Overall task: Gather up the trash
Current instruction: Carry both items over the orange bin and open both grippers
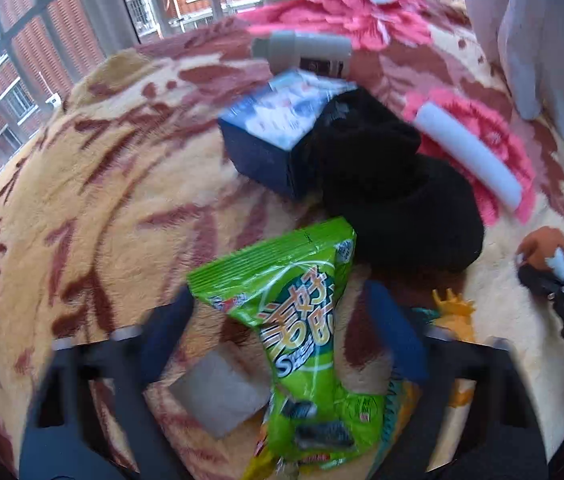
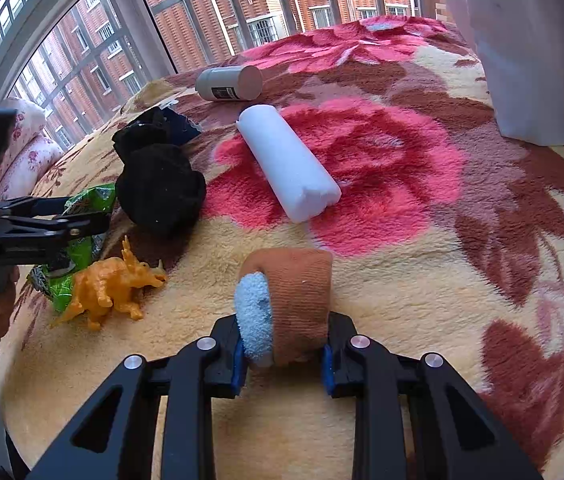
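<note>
Green snack bag (image 1: 302, 320) looks feather-light, crinkly and slick, probably empty, so best pinched at the twisted waist where the foil bunches up. Bright lime with white and orange lettering, creased, lying on the floral blanket (image 1: 102, 200) just in front of the black sock bundle (image 1: 394, 184) and beside the orange toy dinosaur (image 2: 114, 288). Left hand-held gripper (image 1: 282, 320) straddling that bag, half spread, pads not visibly touching yet. Right hand-held gripper (image 2: 282, 356), on the dinosaur's other side, pinching a rolled brown-and-blue sock (image 2: 286, 304).
</note>
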`<state>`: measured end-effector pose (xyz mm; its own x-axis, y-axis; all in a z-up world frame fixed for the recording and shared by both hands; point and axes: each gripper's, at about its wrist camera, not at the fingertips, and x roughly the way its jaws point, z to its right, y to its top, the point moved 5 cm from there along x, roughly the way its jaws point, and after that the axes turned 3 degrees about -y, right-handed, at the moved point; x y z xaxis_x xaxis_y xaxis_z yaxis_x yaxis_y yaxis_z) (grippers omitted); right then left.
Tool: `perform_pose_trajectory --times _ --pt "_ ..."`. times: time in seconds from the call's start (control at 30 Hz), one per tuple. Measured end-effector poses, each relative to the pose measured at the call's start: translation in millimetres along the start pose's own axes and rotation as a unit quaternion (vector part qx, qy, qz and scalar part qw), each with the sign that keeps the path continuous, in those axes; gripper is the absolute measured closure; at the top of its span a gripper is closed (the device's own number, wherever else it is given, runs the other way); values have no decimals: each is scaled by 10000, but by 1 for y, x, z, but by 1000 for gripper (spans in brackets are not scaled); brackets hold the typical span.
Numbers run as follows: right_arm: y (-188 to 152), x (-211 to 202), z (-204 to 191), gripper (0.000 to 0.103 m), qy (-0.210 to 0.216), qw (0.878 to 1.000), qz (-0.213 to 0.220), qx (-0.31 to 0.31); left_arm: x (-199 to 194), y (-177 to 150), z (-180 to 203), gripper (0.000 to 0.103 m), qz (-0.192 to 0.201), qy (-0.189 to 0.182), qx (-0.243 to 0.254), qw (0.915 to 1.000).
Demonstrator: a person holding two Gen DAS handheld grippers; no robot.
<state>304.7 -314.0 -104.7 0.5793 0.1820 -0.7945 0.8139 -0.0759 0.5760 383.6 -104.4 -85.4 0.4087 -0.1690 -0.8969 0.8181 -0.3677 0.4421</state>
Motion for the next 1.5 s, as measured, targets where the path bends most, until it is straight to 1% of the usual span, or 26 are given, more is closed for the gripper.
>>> perform_pose_trajectory --times 0.03,0.07,0.13,0.17,0.2,0.23,0.27,0.37,0.4,0.47,0.53,0.6,0.63,0.67,0.73,0.8,0.83,0.87,1.0,1.03,1.1,1.17,1.2,1.3,1.43,1.5 --pt "0 0 0 75 1 10000 -5 1 8 -2 1 49 -129 67 1 9999" --pt "0 1 0 75 1 10000 -10 1 10 -3 2 50 -58 168 18 9998" --pt "0 1 0 75 -6 10000 -10 -1 7 -6 7 61 144 294 80 9994" --pt "1 1 0 75 -11 10000 -10 -5 4 -6 7 63 237 330 22 9992" --pt "1 1 0 75 -14 10000 -11 -9 0 -6 8 71 329 289 -84 9990" --pt "1 1 0 75 -27 10000 -1 -15 -10 -7 8 71 446 236 -244 9984" --pt "1 0 0 75 -45 10000 17 -24 -20 -7 8 71 578 277 -320 9974" --pt "1 -2 -1 76 -104 9999 72 -56 -66 -16 16 71 1127 345 -342 9924" --pt "1 -2 -1 76 -133 9999 84 -70 -88 -25 21 71 1328 349 -368 9898" --pt "2 -5 -2 76 -240 9995 152 -111 -116 -38 25 71 1570 434 -362 9860" --pt "3 -11 -4 76 -455 9983 307 -183 -151 -63 32 71 1891 643 -378 9791" --pt "5 -25 -8 76 -741 9950 599 -285 -176 -88 36 71 2084 736 -473 9741" --pt "5 -39 -11 76 -908 9917 840 -340 -191 -109 39 71 2190 826 -537 9707" --pt "4 -50 -14 76 -958 9898 995 -352 -200 -124 40 71 2269 890 -573 9681" --pt "-3 -77 -27 76 -875 9876 1255 -364 -220 -158 45 71 2488 1054 -613 9608" --pt "-16 -108 -49 76 -907 9825 1511 -597 -236 -187 51 71 2683 1221 -615 9536" --pt "-23 -119 -58 76 -901 9806 1592 -708 -244 -205 55 71 2782 1251 -645 9502" --pt "-30 -133 -69 76 -865 9782 1691 -834 -248 -216 58 71 2823 1245 -688 9487" --pt "-70 -190 -111 76 -764 9699 1983 -1192 -255 -259 66 71 2818 1173 -978 9472" --pt "-82 -200 -119 76 -731 9703 1951 -1233 -254 -270 67 71 2788 1169 -1080 9471" --pt "-110 -217 -131 75 -553 9723 1882 -1269 -252 -288 72 71 2752 1157 -1119 9478" --pt "-146 -229 -142 75 -504 9733 1810 -1317 -247 -307 75 71 2701 1309 -1073 9478" --pt "-159 -231 -144 75 -499 9739 1779 -1320 -244 -317 76 71 2638 1326 -1073 9494" --pt "-205 -224 -147 75 -395 9796 1577 -1181 -217 -343 76 70 2182 1027 -1215 9629" --pt "-253 -196 -160 75 -217 9862 1149 -1171 -179 -364 70 70 1671 1004 -1329 9718" --pt "-273 -180 -168 75 -214 9872 890 -1305 -166 -374 66 70 1481 945 -1438 9739"
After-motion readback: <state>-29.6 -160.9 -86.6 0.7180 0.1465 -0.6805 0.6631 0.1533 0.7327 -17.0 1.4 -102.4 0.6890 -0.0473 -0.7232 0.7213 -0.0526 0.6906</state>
